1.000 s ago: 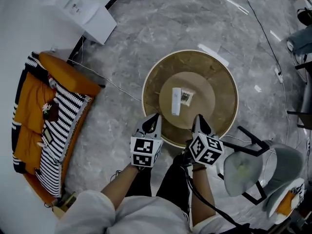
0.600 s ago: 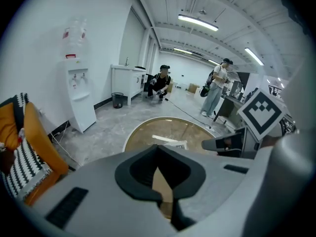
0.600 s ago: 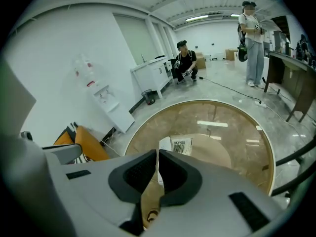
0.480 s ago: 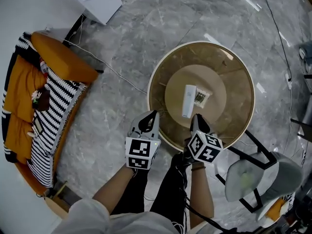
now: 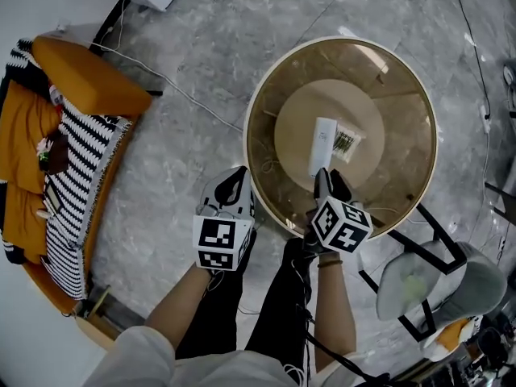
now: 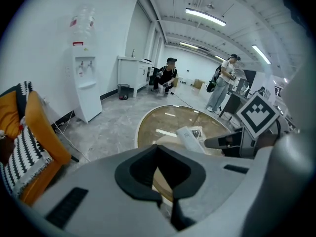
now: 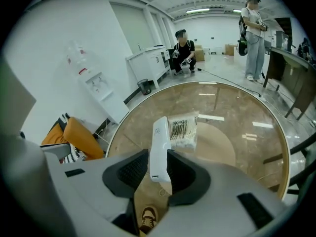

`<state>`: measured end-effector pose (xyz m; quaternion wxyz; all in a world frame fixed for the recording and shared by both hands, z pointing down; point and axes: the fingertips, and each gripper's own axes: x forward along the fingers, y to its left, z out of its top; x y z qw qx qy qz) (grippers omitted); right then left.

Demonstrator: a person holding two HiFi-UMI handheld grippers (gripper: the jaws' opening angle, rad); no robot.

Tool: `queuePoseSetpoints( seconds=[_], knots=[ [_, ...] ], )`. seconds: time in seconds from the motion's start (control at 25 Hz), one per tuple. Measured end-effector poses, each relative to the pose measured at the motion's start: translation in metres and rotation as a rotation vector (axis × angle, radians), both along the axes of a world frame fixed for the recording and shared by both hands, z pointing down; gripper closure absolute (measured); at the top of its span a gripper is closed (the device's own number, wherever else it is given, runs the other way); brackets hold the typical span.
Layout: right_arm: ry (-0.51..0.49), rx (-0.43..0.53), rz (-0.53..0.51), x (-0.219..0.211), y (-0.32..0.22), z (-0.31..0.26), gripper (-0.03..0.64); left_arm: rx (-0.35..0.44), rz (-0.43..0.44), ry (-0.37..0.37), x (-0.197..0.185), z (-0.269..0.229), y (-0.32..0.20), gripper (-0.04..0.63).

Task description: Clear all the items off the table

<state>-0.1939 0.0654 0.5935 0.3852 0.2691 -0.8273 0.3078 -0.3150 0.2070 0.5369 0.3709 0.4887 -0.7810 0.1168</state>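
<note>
The right gripper now sits lower at the bench, its jaws just opening around the white remote. The left gripper, also lower, is closed and empty.

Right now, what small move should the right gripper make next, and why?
Probably close the right gripper. Its jaws have just been opening, and the near end of the white remote appears to stand between them, with the pads not yet pressing on it.

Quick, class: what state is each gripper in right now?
Left gripper: closed, empty.
Right gripper: open, its jaws have just been opening; the near end of the slim white plastic remote sits between them, not gripped.
</note>
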Motion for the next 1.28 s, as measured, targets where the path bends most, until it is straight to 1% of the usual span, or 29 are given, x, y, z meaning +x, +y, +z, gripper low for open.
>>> queuePoseSetpoints(
  seconds=[0.28, 0.48, 0.76, 1.0, 1.28],
  knots=[
    [0.074, 0.035, -0.029, -0.01, 0.0, 0.022, 0.416, 0.001, -0.029, 0.01, -0.013, 0.017, 0.006, 0.592],
    [0.127, 0.043, -0.064, -0.012, 0.001, 0.037, 0.377, 0.008, -0.043, 0.014, -0.018, 0.026, 0.003, 0.592],
    [0.171, 0.045, -0.096, -0.019, 0.005, 0.053, 0.359, 0.002, -0.036, 0.028, -0.019, 0.035, 0.003, 0.592],
    [0.196, 0.052, -0.095, -0.022, 0.004, 0.059, 0.357, -0.007, -0.026, 0.033, -0.021, 0.039, 0.004, 0.592],
    [0.235, 0.101, -0.085, -0.022, -0.001, 0.063, 0.359, -0.01, -0.026, 0.031, -0.027, 0.043, 0.006, 0.592]
  ],
)
